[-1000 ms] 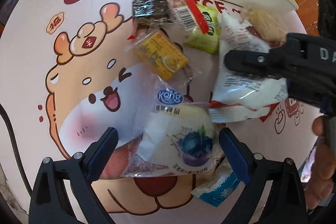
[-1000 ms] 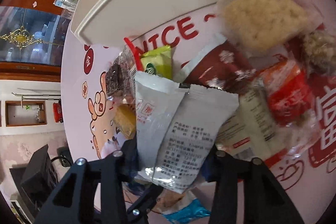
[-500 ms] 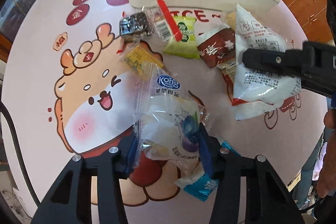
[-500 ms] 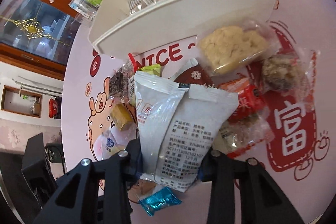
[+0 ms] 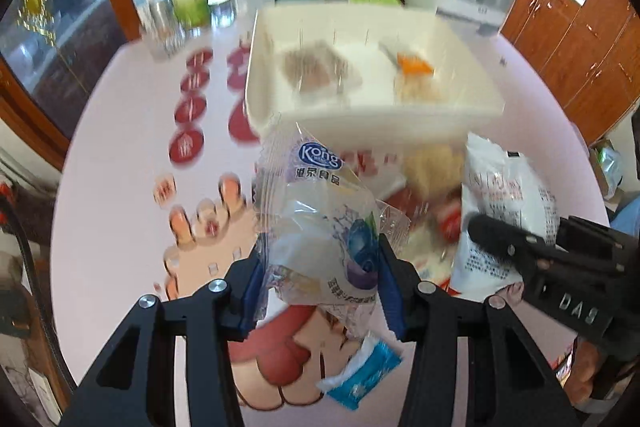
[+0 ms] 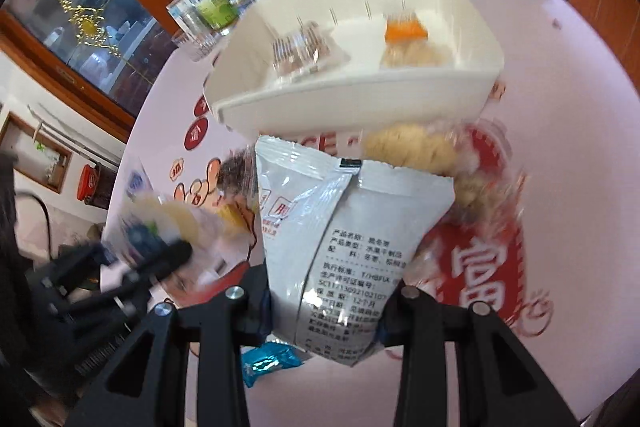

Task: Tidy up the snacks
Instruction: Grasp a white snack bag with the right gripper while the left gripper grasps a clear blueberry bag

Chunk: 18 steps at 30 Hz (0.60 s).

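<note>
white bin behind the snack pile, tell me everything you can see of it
The white bin is a rectangular, open-topped container that looks like smooth matte plastic, with thick, slightly flared walls and a rounded rim. It stands upright on the pink printed tablecloth, beyond the loose snacks, some of which lie right up against its near wall. Thin vertical marks line its far inner wall. Inside lie a clear-wrapped brownish snack at the left and a pale snack with an orange band at the right. Motion blur hides finer detail. Neither gripper touches it.

Bright daylight, glare on the wrappers, heavy motion blur, fisheye bending with dark rims
</note>
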Each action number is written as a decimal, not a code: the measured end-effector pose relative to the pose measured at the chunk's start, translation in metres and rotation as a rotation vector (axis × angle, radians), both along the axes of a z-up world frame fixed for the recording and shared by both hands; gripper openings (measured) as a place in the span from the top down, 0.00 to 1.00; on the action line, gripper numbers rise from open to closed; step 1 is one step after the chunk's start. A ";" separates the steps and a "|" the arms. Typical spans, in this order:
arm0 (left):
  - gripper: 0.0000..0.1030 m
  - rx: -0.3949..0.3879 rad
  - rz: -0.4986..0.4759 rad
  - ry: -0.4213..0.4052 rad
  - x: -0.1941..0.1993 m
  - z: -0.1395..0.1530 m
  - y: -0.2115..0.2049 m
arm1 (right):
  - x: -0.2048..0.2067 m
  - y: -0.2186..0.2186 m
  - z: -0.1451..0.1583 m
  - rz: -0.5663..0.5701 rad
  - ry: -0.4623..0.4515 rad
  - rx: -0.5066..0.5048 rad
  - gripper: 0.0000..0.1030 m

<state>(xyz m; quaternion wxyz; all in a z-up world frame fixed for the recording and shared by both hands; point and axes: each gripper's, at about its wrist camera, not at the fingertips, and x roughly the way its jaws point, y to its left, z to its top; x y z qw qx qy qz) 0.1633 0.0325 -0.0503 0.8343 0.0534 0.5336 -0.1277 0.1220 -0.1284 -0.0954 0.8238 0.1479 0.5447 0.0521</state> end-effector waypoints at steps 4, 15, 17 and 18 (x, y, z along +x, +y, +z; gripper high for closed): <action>0.54 0.011 -0.012 -0.085 0.025 0.035 -0.018 | 0.012 -0.011 0.033 0.010 -0.089 -0.074 0.64; 0.53 0.067 -0.015 -0.286 0.098 0.116 -0.047 | 0.072 -0.046 0.137 -0.028 -0.350 -0.326 0.63; 0.53 0.075 -0.015 -0.299 0.110 0.121 -0.052 | 0.083 -0.051 0.149 -0.040 -0.374 -0.351 0.63; 0.53 0.076 -0.013 -0.300 0.116 0.122 -0.054 | 0.089 -0.053 0.154 -0.047 -0.382 -0.364 0.63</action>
